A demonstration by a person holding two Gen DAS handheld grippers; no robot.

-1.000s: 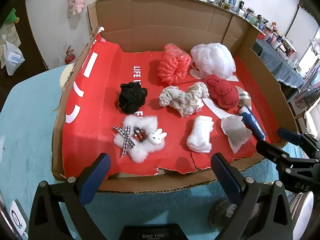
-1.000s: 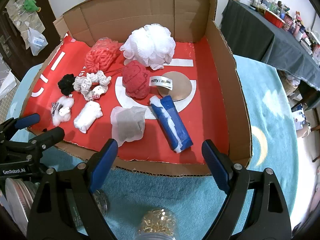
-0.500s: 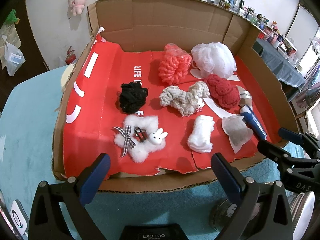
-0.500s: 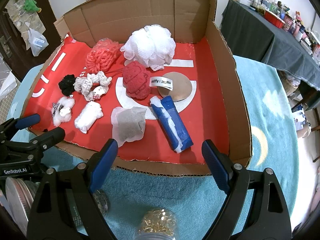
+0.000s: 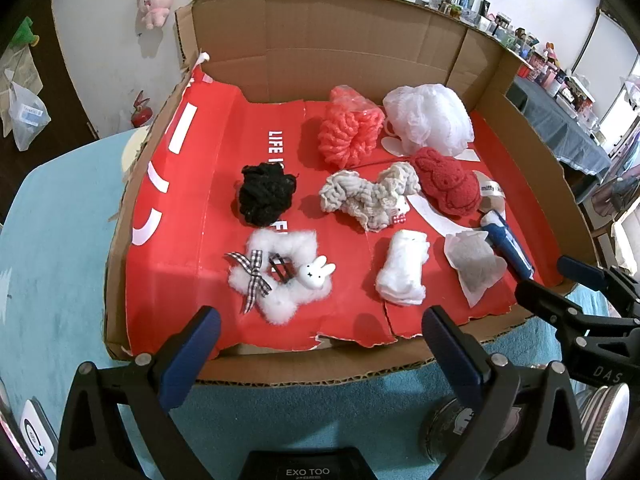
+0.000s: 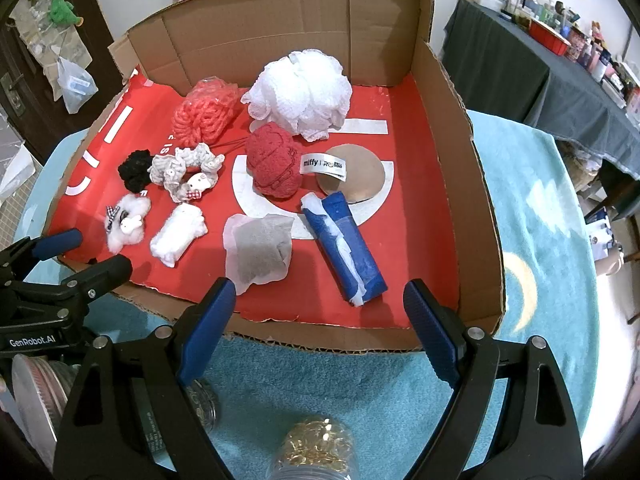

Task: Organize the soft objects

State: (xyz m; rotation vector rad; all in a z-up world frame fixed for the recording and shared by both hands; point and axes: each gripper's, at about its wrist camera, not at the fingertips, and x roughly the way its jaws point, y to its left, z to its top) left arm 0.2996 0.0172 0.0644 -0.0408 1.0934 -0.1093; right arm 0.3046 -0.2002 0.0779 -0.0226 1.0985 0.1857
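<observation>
An open cardboard box (image 5: 360, 52) (image 6: 460, 184) with a red lining holds several soft things: a white mesh pouf (image 5: 430, 118) (image 6: 300, 94), a coral yarn ball (image 5: 348, 134) (image 6: 204, 114), a red knitted ball (image 5: 446, 186) (image 6: 272, 168), a beige scrunchie (image 5: 368, 196) (image 6: 186, 170), a black scrunchie (image 5: 264, 194) (image 6: 134, 168), a fluffy white scrunchie with a bunny (image 5: 280, 276) (image 6: 126, 222), a white cloth roll (image 5: 402, 268) (image 6: 178, 234), a grey sachet (image 5: 476, 264) (image 6: 258, 252) and a blue roll (image 5: 508, 242) (image 6: 344, 248). My left gripper (image 5: 320, 332) (image 6: 76, 254) and right gripper (image 6: 316, 304) (image 5: 556, 280) hover open at the box's near edge, holding nothing.
The box stands on a teal cloth (image 5: 52, 240) (image 6: 532, 216). Jars (image 5: 452, 428) and a jar of gold bits (image 6: 316, 452) sit below the grippers. A round cardboard disc (image 6: 356, 172) lies in the box. A dark table with clutter (image 6: 540, 68) stands far right.
</observation>
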